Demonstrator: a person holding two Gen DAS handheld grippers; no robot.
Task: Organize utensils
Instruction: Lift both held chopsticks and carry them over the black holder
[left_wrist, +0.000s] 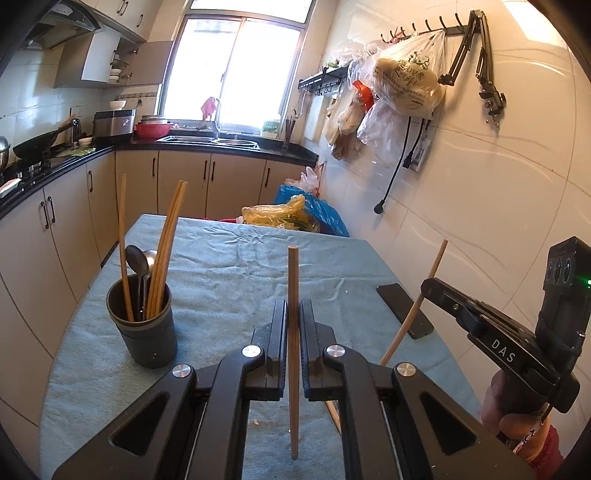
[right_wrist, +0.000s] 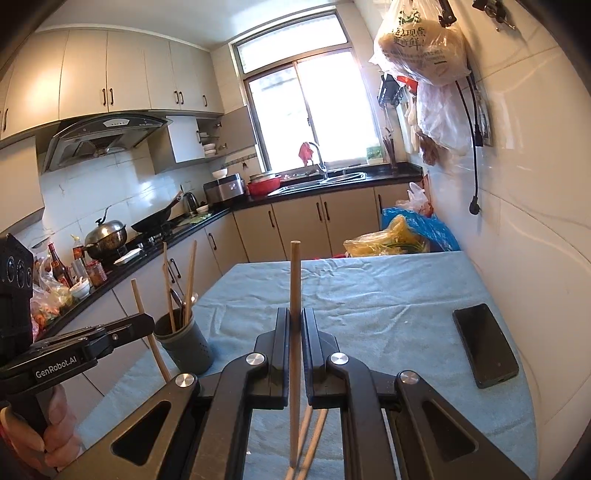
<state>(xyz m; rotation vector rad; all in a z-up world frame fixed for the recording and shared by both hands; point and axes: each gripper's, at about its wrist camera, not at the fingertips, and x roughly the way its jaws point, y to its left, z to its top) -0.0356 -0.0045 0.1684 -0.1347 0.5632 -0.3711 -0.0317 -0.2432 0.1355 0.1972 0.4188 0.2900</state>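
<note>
My left gripper is shut on a wooden chopstick held upright above the table. My right gripper is shut on another upright chopstick; it also shows at the right of the left wrist view. A dark grey utensil holder stands at the table's left with several chopsticks and two metal spoons in it; it also shows in the right wrist view. Two more chopsticks lie on the cloth under my right gripper.
The table has a blue-grey cloth. A black phone lies at the right near the tiled wall. Plastic bags sit beyond the far edge. Kitchen counters run along the left and back.
</note>
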